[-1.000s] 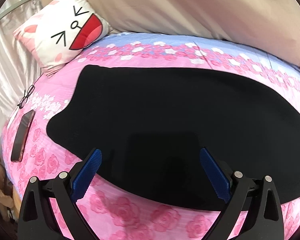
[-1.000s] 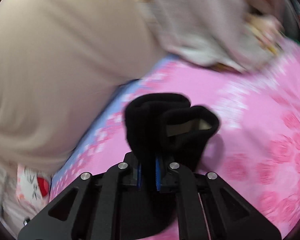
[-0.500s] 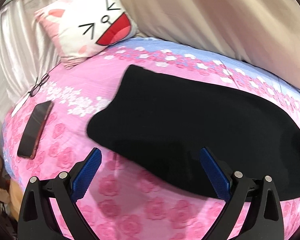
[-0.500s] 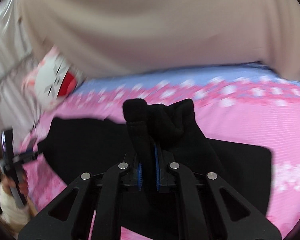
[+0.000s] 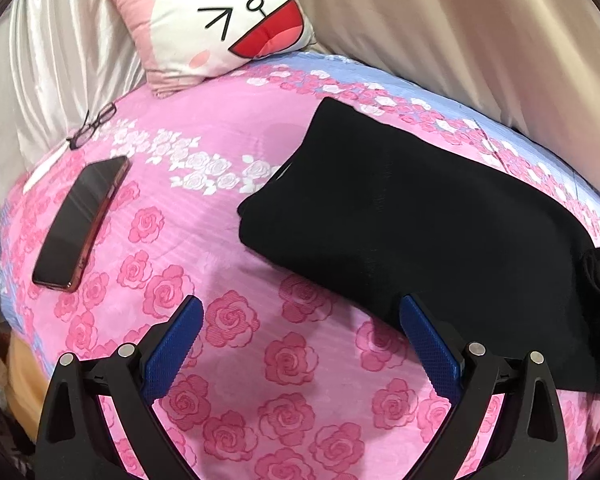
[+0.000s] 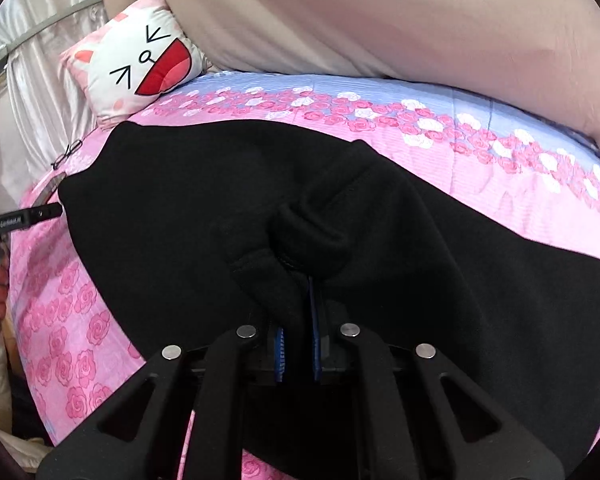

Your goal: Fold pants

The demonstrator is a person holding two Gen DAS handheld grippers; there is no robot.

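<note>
The right gripper (image 6: 298,320) pinches a bunched fold of the black fabric pants (image 6: 188,216) on the pink rose-print bed (image 5: 228,380), while the left gripper (image 5: 300,344) hovers with fingers spread, empty.

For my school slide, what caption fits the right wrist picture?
Right gripper pinches a bunched end of black pants over the rose bedspread.

A bed fills the room's middle, its pink rose-print sheet (image 5: 228,240) edged with a blue band by the far side. A cartoon-cat pillow (image 5: 220,20) leans at the head against silvery satin drapes (image 5: 52,72). A beige curtain (image 6: 380,20) hangs along the far side. A phone (image 5: 80,220) and glasses (image 5: 92,126) lie near the pillow. The light is soft and even.
</note>
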